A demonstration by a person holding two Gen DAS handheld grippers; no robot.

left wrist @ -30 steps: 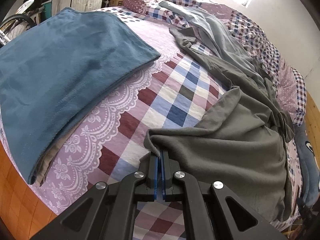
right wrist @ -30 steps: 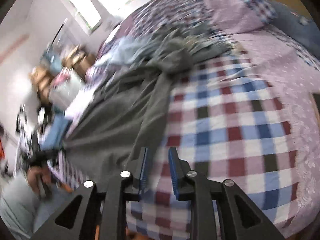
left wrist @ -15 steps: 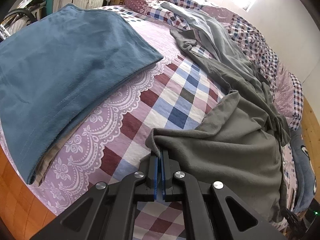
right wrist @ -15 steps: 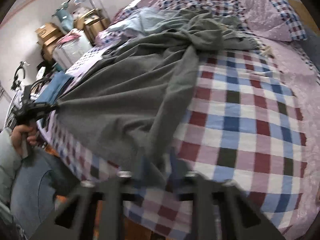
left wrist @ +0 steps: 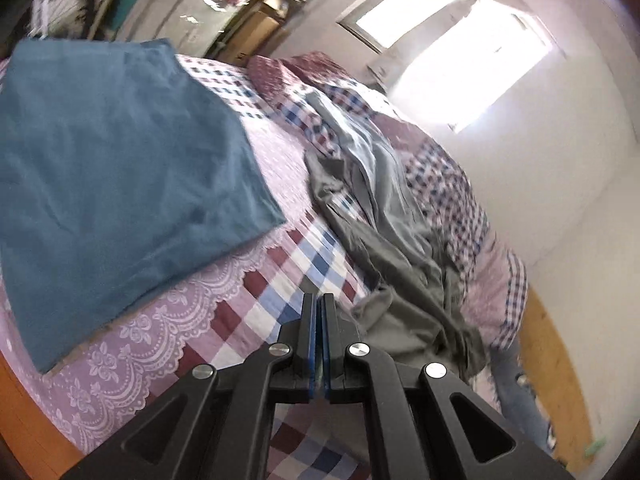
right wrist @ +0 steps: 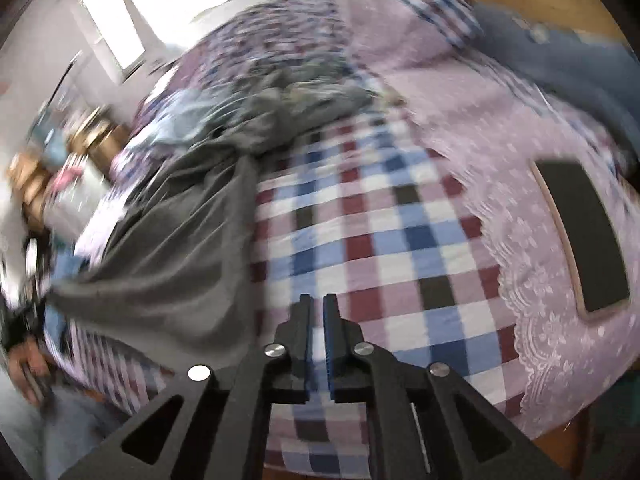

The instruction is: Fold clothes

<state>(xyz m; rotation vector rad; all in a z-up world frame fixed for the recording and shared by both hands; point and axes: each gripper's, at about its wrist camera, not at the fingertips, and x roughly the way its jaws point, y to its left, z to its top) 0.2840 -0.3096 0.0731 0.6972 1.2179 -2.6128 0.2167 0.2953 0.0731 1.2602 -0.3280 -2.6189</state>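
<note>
A grey garment (left wrist: 404,280) lies crumpled along the checked bed (left wrist: 264,304). My left gripper (left wrist: 317,300) is shut, with the garment's near corner bunched against its right finger. In the right wrist view the same grey garment (right wrist: 168,248) is stretched to a point at the far left, where a person's hand (right wrist: 24,360) holds the other gripper. My right gripper (right wrist: 317,302) hovers over the checked bed (right wrist: 400,248), just right of the garment's edge. Its jaws stand almost together and only bedding shows in the slit.
A folded blue blanket (left wrist: 120,184) covers the left of the bed. A pale blue garment (left wrist: 360,148) lies tangled with the grey one further back. A dark flat phone-like slab (right wrist: 580,232) rests on the lilac lace border. Boxes (left wrist: 248,28) stand by the wall.
The left gripper has tilted upward and lifted, dragging the grey corner along. The right gripper has narrowed from wide open to nearly closed and swung right, off the garment's edge.
</note>
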